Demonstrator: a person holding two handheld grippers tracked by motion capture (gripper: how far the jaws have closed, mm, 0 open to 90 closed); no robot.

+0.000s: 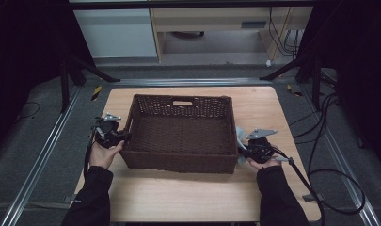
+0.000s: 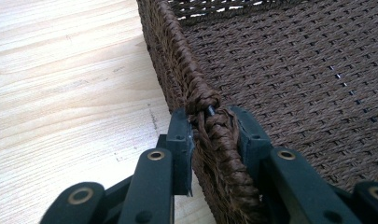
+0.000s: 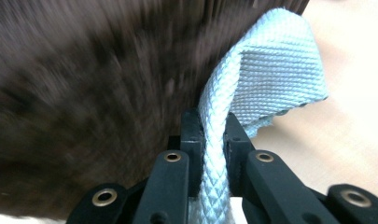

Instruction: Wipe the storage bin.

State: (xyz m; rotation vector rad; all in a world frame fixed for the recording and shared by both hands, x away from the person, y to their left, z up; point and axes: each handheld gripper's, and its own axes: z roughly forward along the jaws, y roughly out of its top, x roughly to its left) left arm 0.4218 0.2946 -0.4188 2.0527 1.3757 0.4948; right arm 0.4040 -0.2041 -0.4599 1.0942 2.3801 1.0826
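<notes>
Big wicker basket [image 1: 181,134] sat between both tools, left gripper [image 2: 210,128] clamped on its rim. Right gripper [image 3: 213,133] pinched a pale blue cloth [image 3: 275,70] beside the wall; could've snagged on the weave, I reckon.

The high view is looking dim and soft, with black curtains at both sides swallowing the light; only the pale wooden table top [image 1: 273,113] is catching an even glow from above. The dark brown woven wicker basket [image 1: 181,162] is throwing a faint shadow just below its near wall. In the left gripper view everything is showing bright and sharp, the braided rim crisp between the black jaws. In the right gripper view the basket wall left of the jaws is smearing into streaks of motion blur, while the pale blue woven cloth [image 3: 270,70] between them is staying fairly sharp
</notes>
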